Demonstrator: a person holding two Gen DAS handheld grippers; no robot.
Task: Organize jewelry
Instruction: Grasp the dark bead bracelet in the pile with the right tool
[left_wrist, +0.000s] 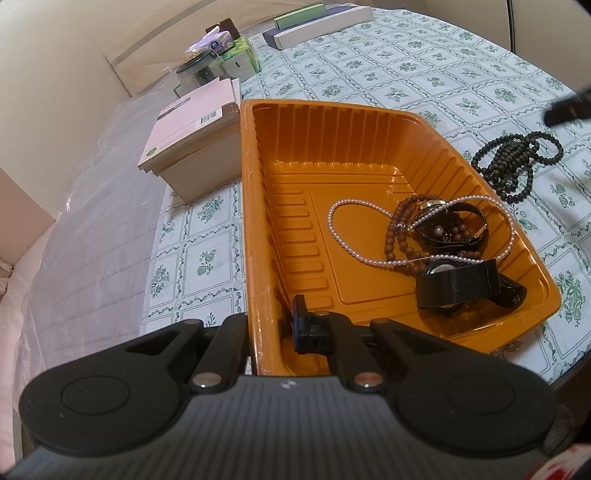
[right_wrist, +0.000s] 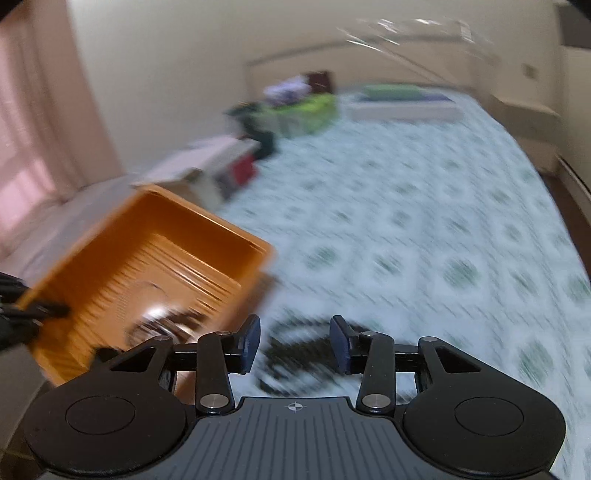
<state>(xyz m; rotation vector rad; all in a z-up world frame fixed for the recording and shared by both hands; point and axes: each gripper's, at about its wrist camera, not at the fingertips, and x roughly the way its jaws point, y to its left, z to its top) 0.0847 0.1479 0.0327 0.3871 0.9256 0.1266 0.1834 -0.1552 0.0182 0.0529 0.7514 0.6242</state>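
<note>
An orange plastic tray (left_wrist: 295, 129) stands on the flowered tablecloth. In it lie a white pearl necklace (left_wrist: 343, 236), a brown bead bracelet (left_wrist: 397, 236), a dark watch with a gold face (left_wrist: 454, 221) and a black strap watch (left_wrist: 458, 286). My left gripper (left_wrist: 273, 325) is shut on the tray's near left wall. A dark bead necklace (left_wrist: 517, 162) lies on the cloth right of the tray. In the blurred right wrist view my right gripper (right_wrist: 294, 343) is open just above that dark necklace (right_wrist: 295, 350), beside the tray (right_wrist: 110, 240).
A white box (left_wrist: 192, 140) stands left of the tray. Further back are a green tissue box (left_wrist: 236, 55), wrapped items and flat boxes (left_wrist: 321, 22). The round table's edge (left_wrist: 561, 376) curves close at the right. A plastic-covered surface lies at the left.
</note>
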